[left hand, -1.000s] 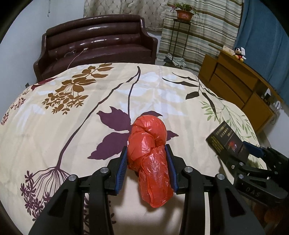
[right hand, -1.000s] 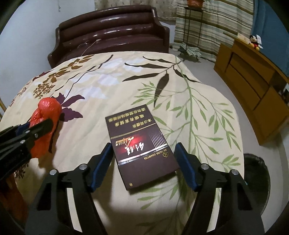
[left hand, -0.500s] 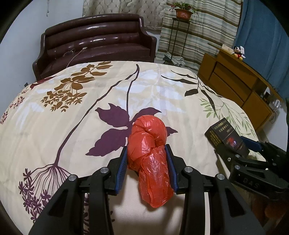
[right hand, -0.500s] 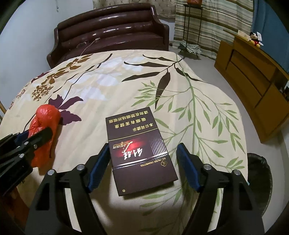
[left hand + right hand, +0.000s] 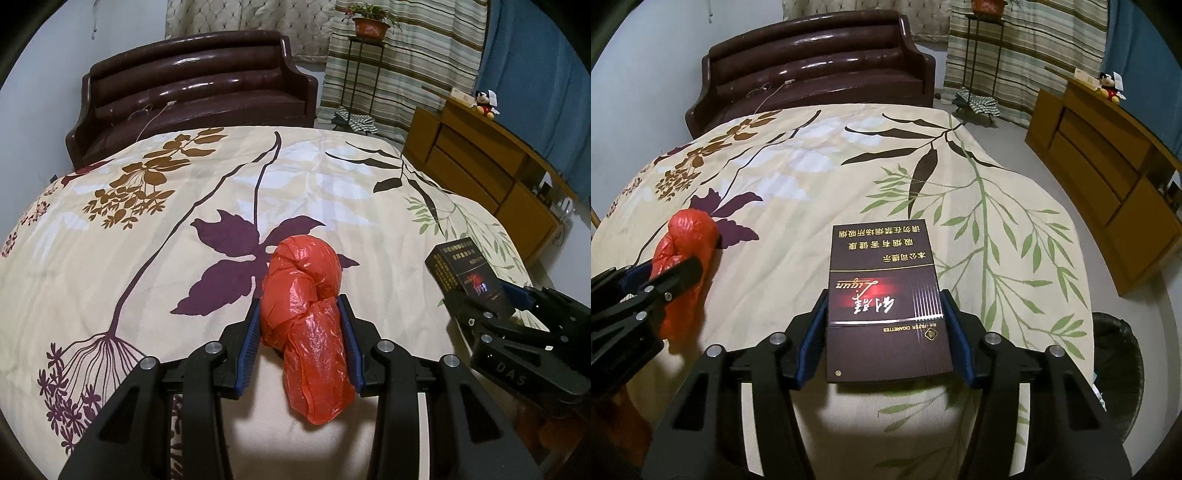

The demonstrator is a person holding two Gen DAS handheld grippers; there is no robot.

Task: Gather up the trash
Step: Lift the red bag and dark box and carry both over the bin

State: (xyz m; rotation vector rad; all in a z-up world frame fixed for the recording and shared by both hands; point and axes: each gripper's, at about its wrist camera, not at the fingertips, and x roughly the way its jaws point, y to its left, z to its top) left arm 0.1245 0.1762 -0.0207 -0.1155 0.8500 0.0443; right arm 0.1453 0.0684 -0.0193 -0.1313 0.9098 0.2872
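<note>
Two hand-held grippers over the bed (image 5: 258, 177), both angled down at its floral quilt.

Left hand-held gripper (image 5: 301, 339): blue pads pinching a crumpled red plastic bag (image 5: 306, 314) from both sides. The bag's knotted end points to 12 o'clock past the fingertips; its loose end hangs back toward 6 o'clock between the black arms. In the right wrist view the same bag (image 5: 685, 254) sits at 9 o'clock, beside the purple leaf print.

Right hand-held gripper (image 5: 884, 332): jaws closing on a dark cigarette pack (image 5: 884, 295), blue pads against its two long edges. The pack lies face up, its print upside down to the camera, its far end reaching toward 12 o'clock. Whether it is lifted clear of the quilt cannot be told. In the left wrist view this gripper (image 5: 487, 299) and the pack (image 5: 465, 273) show at 3 o'clock.

Surroundings: dark brown sofa (image 5: 199, 92) at 12 o'clock beyond the bed; wooden dresser (image 5: 1108, 177) at 2 o'clock; a black bin (image 5: 1115, 362) on the floor at 4 o'clock, just beside the bed edge.
</note>
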